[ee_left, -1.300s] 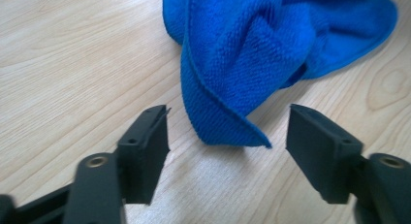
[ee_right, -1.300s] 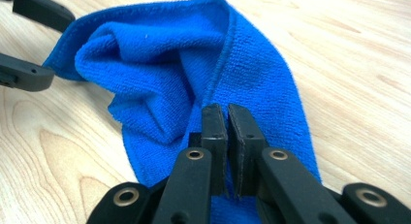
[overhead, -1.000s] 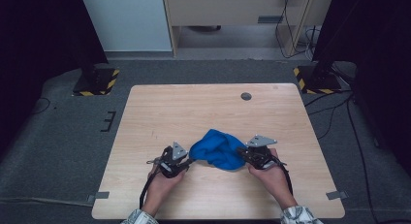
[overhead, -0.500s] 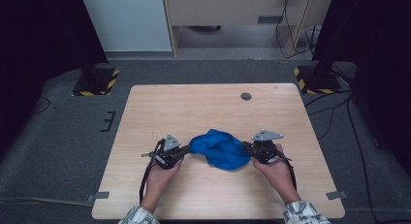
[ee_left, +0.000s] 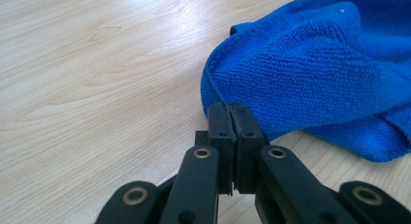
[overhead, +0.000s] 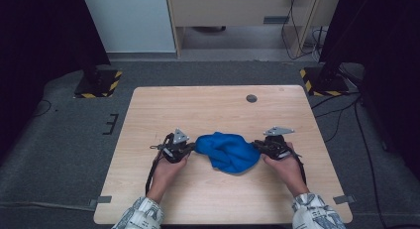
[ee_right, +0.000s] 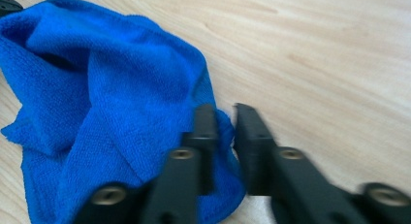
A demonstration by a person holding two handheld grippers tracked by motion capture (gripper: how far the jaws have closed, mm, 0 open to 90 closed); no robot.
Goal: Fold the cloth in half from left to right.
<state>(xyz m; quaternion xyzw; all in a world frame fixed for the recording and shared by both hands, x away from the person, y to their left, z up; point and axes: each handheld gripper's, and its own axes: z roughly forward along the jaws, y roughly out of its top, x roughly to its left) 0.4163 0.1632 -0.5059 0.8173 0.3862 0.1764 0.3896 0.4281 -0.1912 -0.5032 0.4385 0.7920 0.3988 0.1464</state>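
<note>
High view: pale wood table [overhead: 208, 110], grey carpet [overhead: 64, 140]. Left gripper [overhead: 190, 148] clenched on blue cloth [overhead: 229, 152]; right gripper [overhead: 257, 145] jaws just parting, released.

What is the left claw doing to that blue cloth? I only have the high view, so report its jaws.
Observer: The left claw has its jaws pressed together on the edge of the blue cloth.
Operator: Now check the right claw.
Observer: The right claw has just been opening. A gap shows between its jaws, and the cloth's corner lies there unpinched.
</note>
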